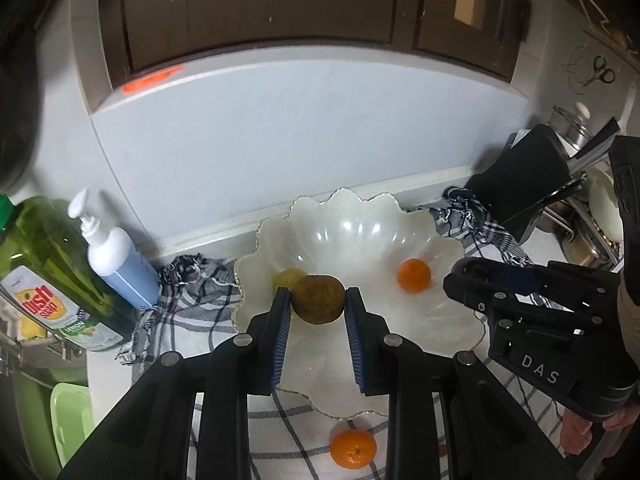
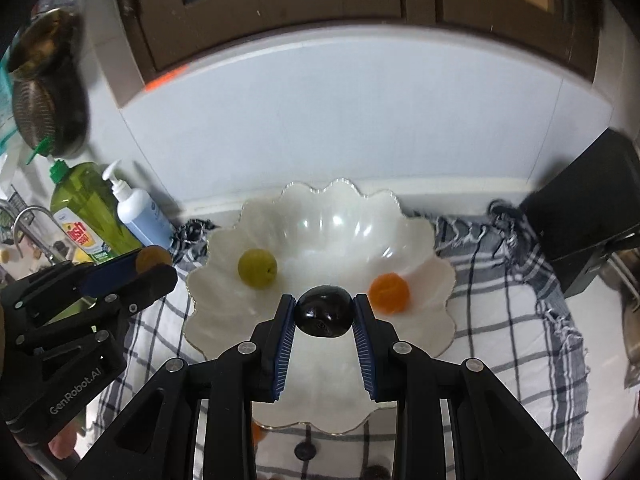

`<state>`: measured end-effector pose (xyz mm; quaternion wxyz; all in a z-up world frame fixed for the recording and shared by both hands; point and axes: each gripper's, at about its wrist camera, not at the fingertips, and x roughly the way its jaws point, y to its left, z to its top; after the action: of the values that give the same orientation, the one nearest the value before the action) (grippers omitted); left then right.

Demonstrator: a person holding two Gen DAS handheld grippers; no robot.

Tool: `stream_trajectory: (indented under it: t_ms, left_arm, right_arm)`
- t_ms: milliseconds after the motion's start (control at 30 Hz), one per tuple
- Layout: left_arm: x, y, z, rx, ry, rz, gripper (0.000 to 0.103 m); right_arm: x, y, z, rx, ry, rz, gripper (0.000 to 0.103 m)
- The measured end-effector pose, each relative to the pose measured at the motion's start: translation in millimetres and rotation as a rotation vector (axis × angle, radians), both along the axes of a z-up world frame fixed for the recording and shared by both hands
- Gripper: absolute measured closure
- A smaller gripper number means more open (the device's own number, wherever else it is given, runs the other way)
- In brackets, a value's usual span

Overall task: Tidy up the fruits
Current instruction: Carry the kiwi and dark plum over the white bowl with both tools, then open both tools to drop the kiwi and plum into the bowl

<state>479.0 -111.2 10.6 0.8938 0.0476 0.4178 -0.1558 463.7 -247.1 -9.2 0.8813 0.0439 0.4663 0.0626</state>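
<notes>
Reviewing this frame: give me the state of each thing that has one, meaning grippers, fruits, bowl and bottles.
Left gripper: shut on brown fruit, over the bowl.
Right gripper: shut on dark plum, over the bowl.
White scalloped bowl: upright on checked cloth, holding two fruits.
Green fruit: lying in bowl.
Orange in bowl: lying loose.
Orange on cloth: outside bowl.
Pump bottle: upright.
Dish soap bottle: upright, capped.

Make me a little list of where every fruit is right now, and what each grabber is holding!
left gripper: shut on the brown fruit, above the bowl
right gripper: shut on the dark plum, above the bowl
in the white bowl: a green fruit and an orange
on the checked cloth: another orange, just outside the bowl's near rim
fruits touching in bowl: no, apart
</notes>
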Motion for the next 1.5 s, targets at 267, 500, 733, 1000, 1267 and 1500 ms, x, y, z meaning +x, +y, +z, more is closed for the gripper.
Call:
stream_trajectory:
  t_ms: [267,500,733,1000,1267,1500]
  left_arm:
    - [29,-4,-33,-0.001,0.111,0.026,0.075]
    - [48,-11,-59,0.027,0.188,0.023,0.075]
    - [60,-16,-74,0.062,0.247,0.018,0.075]
    - [62,-16,-75,0.119,0.249,0.054,0.044]
    - [46,-3,-57,0.165,0.181,0.097,0.036]
    - [24,7,-31,0.136,0.131,0.101,0.035]
  right_arm:
    - [27,-6,-31,-0.004,0.114,-0.014,0.073]
    - [41,-9,-54,-0.004,0.186,-0.017,0.072]
    - [47,-10,-65,-0.027,0.220,-0.016,0.072]
    - [50,-14,-74,-0.051,0.252,-0.022,0.062]
    - [33,-19,-61,-0.096,0.196,-0.050,0.051]
    - [8,-13,-32,-0.102,0.106,-0.041,0.051]
